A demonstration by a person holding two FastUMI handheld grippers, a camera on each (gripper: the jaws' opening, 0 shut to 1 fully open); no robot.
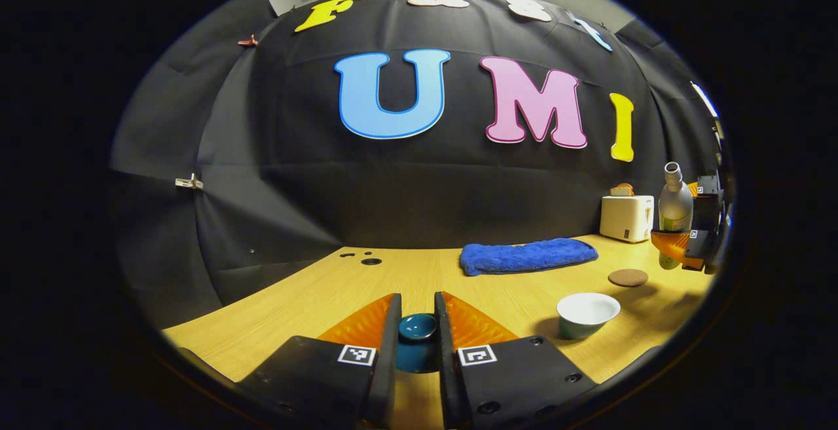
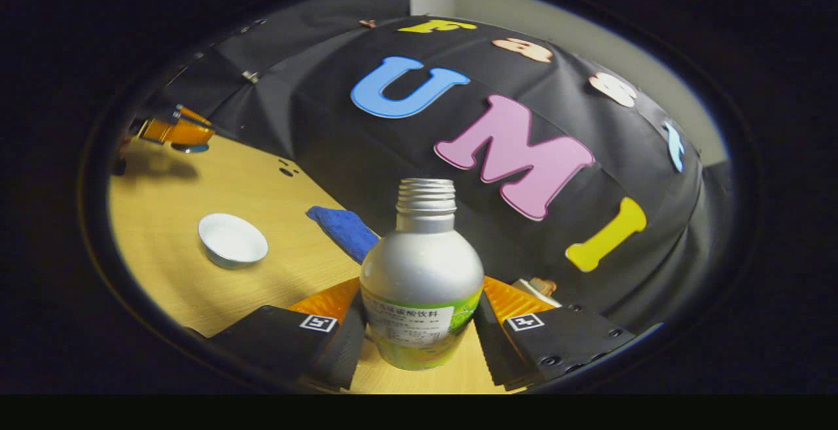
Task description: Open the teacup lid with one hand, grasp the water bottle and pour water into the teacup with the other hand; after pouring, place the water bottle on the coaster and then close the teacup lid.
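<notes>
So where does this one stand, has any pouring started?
Done: the teacup stands open, and the left tongs grip its lid. In hand: the right tongs hold the uncapped water bottle upright above the table, away from the cup, so no pouring yet. Left: pour, set the bottle on the coaster, replace the lid.

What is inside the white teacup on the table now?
The teacup stands open; its white inside looks empty, no water visible. Its lid is held in the left gripper.
</notes>
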